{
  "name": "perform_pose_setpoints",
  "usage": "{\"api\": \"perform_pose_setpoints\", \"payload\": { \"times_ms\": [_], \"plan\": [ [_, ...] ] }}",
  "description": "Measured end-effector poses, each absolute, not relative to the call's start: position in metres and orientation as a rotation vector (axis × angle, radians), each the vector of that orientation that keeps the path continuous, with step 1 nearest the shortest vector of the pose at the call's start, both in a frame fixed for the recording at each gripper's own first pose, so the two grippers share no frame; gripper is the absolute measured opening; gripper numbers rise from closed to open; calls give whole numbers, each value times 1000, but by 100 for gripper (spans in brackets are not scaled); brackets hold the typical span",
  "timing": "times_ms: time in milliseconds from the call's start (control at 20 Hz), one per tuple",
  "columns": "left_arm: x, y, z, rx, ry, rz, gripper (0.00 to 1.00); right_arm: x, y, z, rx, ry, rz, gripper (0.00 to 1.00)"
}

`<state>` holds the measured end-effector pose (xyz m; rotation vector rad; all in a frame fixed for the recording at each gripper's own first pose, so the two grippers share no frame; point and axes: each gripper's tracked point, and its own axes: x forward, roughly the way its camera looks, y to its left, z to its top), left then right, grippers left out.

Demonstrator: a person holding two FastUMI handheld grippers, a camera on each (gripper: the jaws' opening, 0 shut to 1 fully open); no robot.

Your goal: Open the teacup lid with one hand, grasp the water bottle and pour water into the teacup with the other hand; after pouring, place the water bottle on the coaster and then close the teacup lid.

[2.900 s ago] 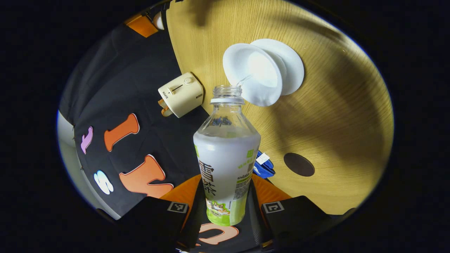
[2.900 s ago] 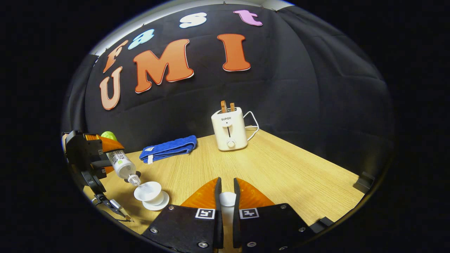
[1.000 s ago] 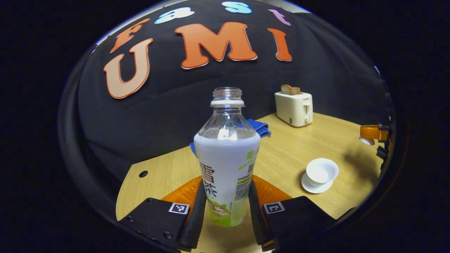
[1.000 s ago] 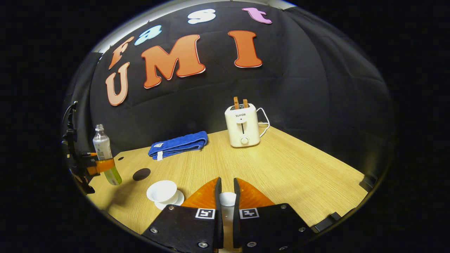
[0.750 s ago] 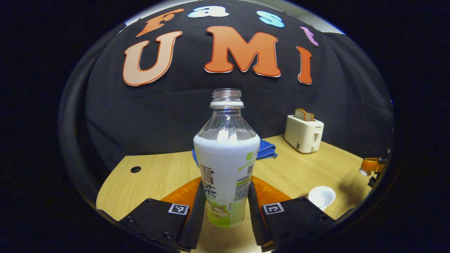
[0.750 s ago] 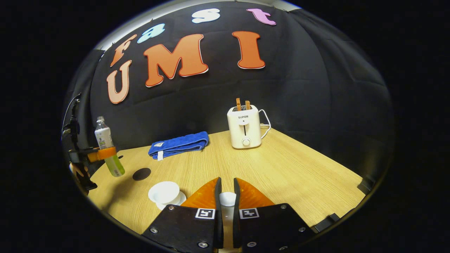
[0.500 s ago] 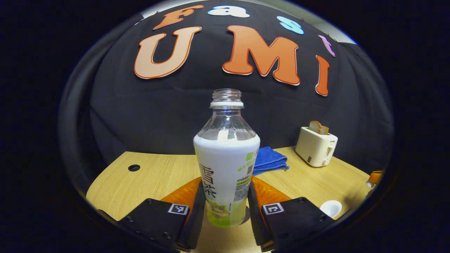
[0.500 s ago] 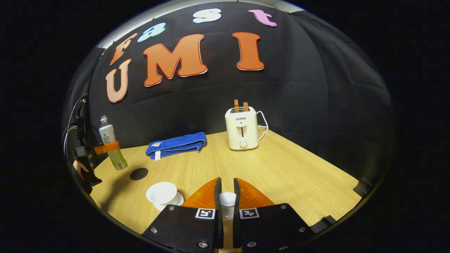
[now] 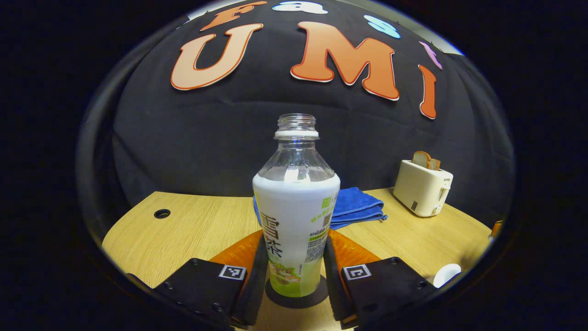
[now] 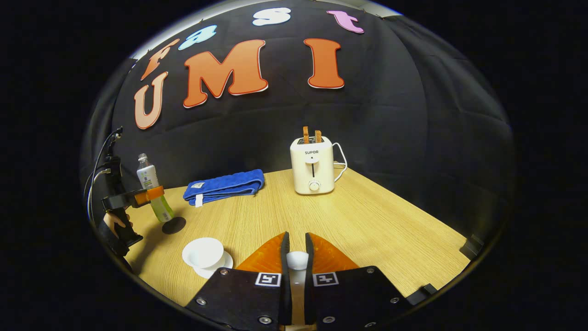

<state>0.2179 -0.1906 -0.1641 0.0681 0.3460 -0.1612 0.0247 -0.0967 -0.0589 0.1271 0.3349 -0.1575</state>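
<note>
- Left gripper point(image 9: 294, 271) jaws are gripping the upright water bottle point(image 9: 296, 207) over the dark coaster point(image 9: 296, 301) near the table's point(image 10: 367, 220) left edge.
- Right gripper point(image 10: 294, 271) jaws are clamping the teacup lid point(image 10: 297, 260); the open teacup point(image 10: 203, 253) is sitting near the front edge.

Water bottle point(image 9: 296, 216): clear neck, white label with dark characters, green band at base; coaster point(image 9: 296, 299) under it dark. Teacup point(image 10: 202, 252) and saucer point(image 10: 216, 266) white; towel point(image 10: 223, 185) blue with a white tag. Toaster point(image 10: 312, 164) cream, toast point(image 10: 310, 134) brown; table point(image 10: 367, 220) light wood grain.
</note>
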Motion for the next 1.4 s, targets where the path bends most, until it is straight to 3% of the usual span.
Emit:
{"api": "perform_pose_setpoints", "payload": {
  "times_ms": [800,1000,1250,1400],
  "plan": [
    [220,-192,-189,102,348,-178,66,27,-89,-64,118,351,-151,11],
    [218,-191,-204,108,389,-177,72,26,-89,-63,117,350,-152,11],
    [220,-192,-205,105,383,-177,92,27,-90,-66,117,357,-155,11],
    [220,-191,-205,107,381,-176,94,29,-86,-67,116,360,-149,11]
  ]
}}
